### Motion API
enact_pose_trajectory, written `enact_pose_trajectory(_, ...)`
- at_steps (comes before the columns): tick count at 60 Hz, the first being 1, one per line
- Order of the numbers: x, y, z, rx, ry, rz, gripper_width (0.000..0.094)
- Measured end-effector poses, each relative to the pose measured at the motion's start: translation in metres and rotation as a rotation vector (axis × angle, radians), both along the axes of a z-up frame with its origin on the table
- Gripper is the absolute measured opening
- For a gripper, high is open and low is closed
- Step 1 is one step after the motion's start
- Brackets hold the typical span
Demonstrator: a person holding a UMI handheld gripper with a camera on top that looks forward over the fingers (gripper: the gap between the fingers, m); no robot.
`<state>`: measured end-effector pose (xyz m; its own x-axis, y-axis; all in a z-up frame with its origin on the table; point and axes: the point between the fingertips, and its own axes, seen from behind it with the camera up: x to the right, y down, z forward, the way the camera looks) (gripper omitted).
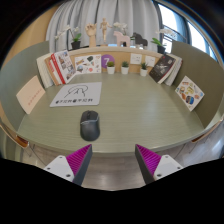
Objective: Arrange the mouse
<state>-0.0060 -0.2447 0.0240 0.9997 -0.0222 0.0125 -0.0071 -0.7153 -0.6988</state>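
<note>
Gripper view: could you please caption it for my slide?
Open claw hovers short of a dark grey computer mouse on the pale green desk.

The gripper (pixel 113 160) shows two fingers, each bearing a magenta pad (pixel 78 161) with fine ribbing on its inner face. Outside each pad, farther from the mouse (pixel 90 124) than the pad tips, sits a pale, possibly white, angular finger body (pixel 59 168).
</note>
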Motion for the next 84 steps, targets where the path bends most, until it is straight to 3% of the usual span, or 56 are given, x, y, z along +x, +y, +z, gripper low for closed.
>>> enact_pose_trajectory(10, -0.056, 0.022, -0.022, -0.024, 0.000, 0.033, 0.0859)
enact_pose_trajectory(27, -0.074, 0.091, -0.035, -0.027, -0.036, -0.009, 0.0806)
enact_pose_trajectory(31, -0.076, 0.102, -0.038, -0.027, -0.036, -0.007, 0.0740)
enact_pose_trajectory(40, -0.082, 0.108, -0.039, -0.049, -0.004, -0.019, 0.0472)
enact_pose_trajectory(46, -0.083, 0.108, -0.040, -0.054, -0.030, -0.010, 0.0425)
enact_pose_trajectory(54, -0.084, 0.107, -0.040, -0.112, -0.022, -0.003, 0.0287)
enact_pose_trajectory(59, -0.083, 0.107, -0.036, -0.153, -0.020, -0.009, 0.0288)
enact_pose_trajectory(65, -0.082, 0.125, 0.005, -0.083, -0.011, -0.029, 0.0288)
enact_pose_trajectory(77, -0.099, 0.203, 0.146, 0.161, -0.008, 0.023, 0.0286)
enact_pose_trajectory(84, -0.118, 0.250, 0.204, 0.247, 0.006, 0.042, 0.0286)
